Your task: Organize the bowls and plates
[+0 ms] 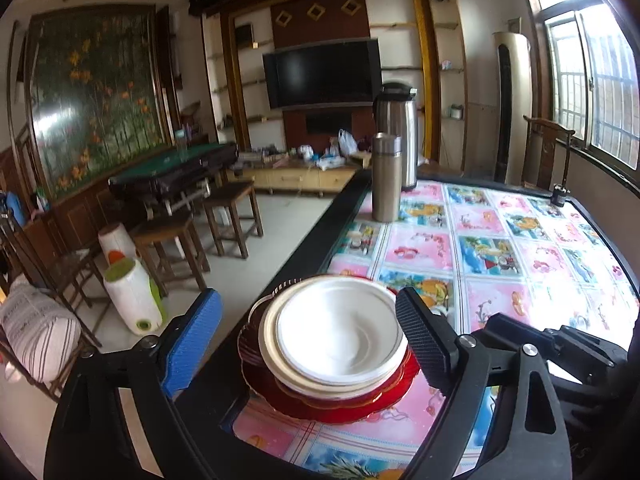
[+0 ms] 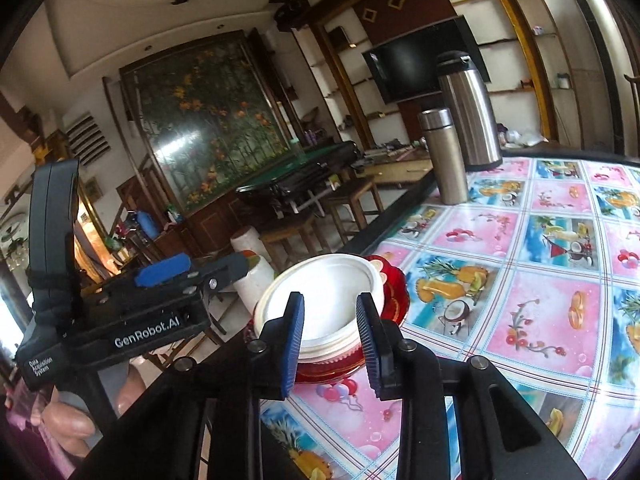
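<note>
Near the left edge of the table (image 1: 500, 248), white bowls (image 1: 340, 328) sit nested one inside another. They rest on red plates (image 1: 320, 404). My left gripper (image 1: 307, 295) is open wide. Its blue finger is clear of the stack on the left, and its black finger stands close to the bowls' right rim. In the right wrist view the same bowls (image 2: 320, 292) sit on the red plates (image 2: 394, 284), just beyond my right gripper (image 2: 329, 298). The right gripper's jaws are a little apart with nothing gripped. The left gripper's blue finger (image 2: 162, 274) shows at the left, held by a hand.
A steel flask (image 1: 386, 178) and a taller steel thermos jug (image 1: 400, 140) stand at the table's far left corner. A small dark object (image 1: 560, 196) sits at the far right. Wooden stools (image 1: 228, 216) and white canisters (image 1: 134, 296) stand on the floor beyond the left edge.
</note>
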`<state>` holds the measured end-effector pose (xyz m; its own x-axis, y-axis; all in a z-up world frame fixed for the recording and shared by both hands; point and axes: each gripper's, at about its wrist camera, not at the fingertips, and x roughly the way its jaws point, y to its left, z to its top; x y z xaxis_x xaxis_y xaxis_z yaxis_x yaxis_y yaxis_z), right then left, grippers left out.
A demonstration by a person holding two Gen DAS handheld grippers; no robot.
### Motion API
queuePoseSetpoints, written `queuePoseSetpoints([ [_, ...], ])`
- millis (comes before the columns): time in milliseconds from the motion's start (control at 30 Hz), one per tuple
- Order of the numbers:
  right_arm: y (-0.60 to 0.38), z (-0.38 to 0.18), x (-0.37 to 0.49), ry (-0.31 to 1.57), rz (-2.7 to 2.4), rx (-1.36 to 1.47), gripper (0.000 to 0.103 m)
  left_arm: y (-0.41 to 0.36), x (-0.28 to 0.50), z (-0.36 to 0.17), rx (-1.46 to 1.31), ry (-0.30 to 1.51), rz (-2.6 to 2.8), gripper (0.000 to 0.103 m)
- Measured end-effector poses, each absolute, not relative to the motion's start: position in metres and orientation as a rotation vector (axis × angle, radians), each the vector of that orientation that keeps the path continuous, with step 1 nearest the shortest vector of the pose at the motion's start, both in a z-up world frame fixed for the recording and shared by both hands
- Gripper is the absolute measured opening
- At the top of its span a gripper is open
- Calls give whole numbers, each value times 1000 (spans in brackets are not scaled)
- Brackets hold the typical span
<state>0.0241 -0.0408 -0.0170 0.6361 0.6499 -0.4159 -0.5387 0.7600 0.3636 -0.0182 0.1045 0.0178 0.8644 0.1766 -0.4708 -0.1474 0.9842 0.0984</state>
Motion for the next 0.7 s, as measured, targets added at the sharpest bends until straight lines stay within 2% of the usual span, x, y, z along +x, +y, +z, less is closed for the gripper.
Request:
queuePoseSetpoints([
  [67,-39,-16,22,548,690,204,31,101,-25,20,82,459,182,103],
  [233,-38,-16,19,534,695,197,31,98,-36,29,101,405,177,103],
  [700,-41,-16,16,532,676,200,32,99,-33,26,87,433,192,103],
])
